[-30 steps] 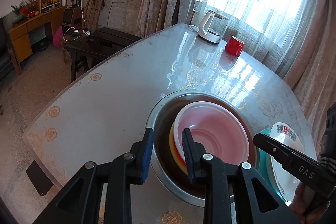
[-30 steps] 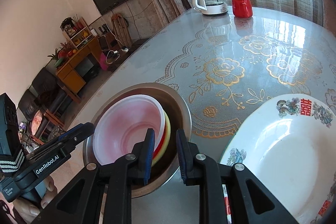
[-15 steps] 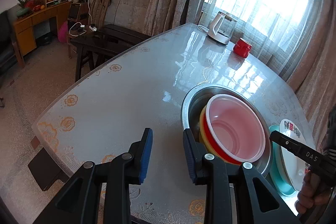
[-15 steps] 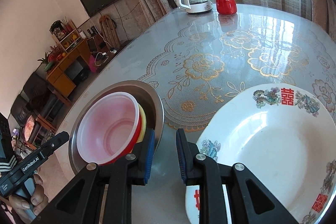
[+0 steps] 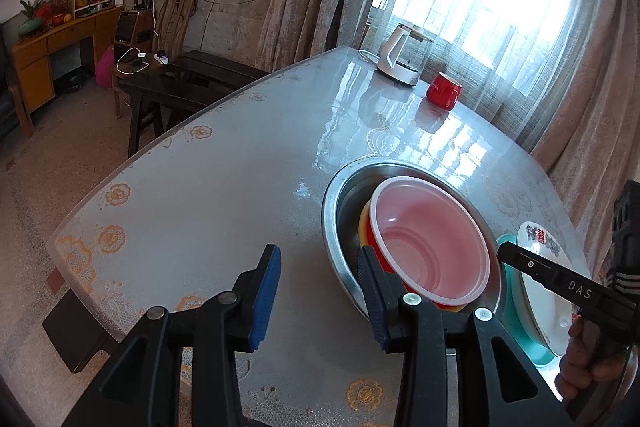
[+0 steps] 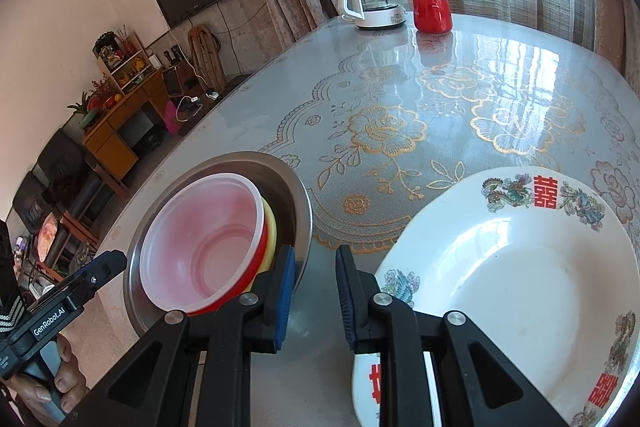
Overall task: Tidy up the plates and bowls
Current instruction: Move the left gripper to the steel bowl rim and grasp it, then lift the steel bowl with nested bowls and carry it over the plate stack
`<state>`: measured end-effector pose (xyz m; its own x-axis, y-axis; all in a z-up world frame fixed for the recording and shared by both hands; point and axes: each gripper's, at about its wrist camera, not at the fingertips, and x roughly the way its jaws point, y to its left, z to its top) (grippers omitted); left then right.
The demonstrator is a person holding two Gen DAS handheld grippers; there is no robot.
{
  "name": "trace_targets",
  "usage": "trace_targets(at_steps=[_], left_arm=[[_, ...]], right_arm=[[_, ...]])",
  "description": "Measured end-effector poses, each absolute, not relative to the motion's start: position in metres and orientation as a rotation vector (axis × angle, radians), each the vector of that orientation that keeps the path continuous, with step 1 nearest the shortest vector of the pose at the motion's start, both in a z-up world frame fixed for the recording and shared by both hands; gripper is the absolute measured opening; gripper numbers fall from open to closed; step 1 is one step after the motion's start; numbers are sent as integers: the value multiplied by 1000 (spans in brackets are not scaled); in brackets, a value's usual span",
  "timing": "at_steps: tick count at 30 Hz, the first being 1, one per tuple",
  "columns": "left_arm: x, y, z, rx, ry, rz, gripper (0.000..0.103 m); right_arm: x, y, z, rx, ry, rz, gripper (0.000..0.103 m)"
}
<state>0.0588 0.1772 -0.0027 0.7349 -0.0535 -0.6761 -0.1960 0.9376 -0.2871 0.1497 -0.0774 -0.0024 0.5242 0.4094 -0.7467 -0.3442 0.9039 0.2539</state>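
Jaws of the left gripper [image 5: 318, 291] are opening with nothing between them, only bare tabletop [image 5: 208, 211] showing through the gap. Just off its right pad [image 5: 370, 297] sits the steel basin [image 5: 334, 227], whose near rim that pad overlaps in the left wrist view. Nested inside the basin are a yellow bowl [image 5: 363, 227], a red bowl [image 5: 416, 285] and, on top, a translucent pink bowl [image 5: 432, 247].

The right gripper [image 6: 314, 293] shows a narrow empty gap between its pads and holds nothing. The basin lies just left of its left jaw, and the white decorated plate [image 6: 512, 267] lies just right of its right jaw. In the left wrist view that plate rests on a teal plate [image 5: 520, 323].

I judge the bowl stacking done and the left gripper letting go. Next likely comes the plate stack, which calls for wider jaws slipped over a thin, low rim.
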Motion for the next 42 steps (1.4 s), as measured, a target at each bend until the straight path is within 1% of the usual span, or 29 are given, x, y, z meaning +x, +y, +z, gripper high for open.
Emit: trace_targets(at_steps=[15,22,23,24,27,29,33,42], left_arm=[[72,176,-9,-356,742,26,41],[83,187,-17,-460,769,-21,39],[85,188,-18,-469,775,-22,36],[86,189,-19,-478,782,-21,29],[87,189,-21,-487,784,-46,20],[87,186,-19,-473,782,-51,16],[88,183,-20,-457,778,-45,15],[81,181,-16,-424,776,-36,15]], right_arm=[[159,-71,-6,72,945,475,21],[160,-64,-7,29,948,471,21],[161,-63,-8,24,951,472,21],[162,-61,-8,19,954,472,21],[163,-57,-11,3,963,473,21],[164,-53,-14,-6,970,478,20],[165,-47,-19,-25,986,493,19],[161,-50,-17,-16,970,501,19]])
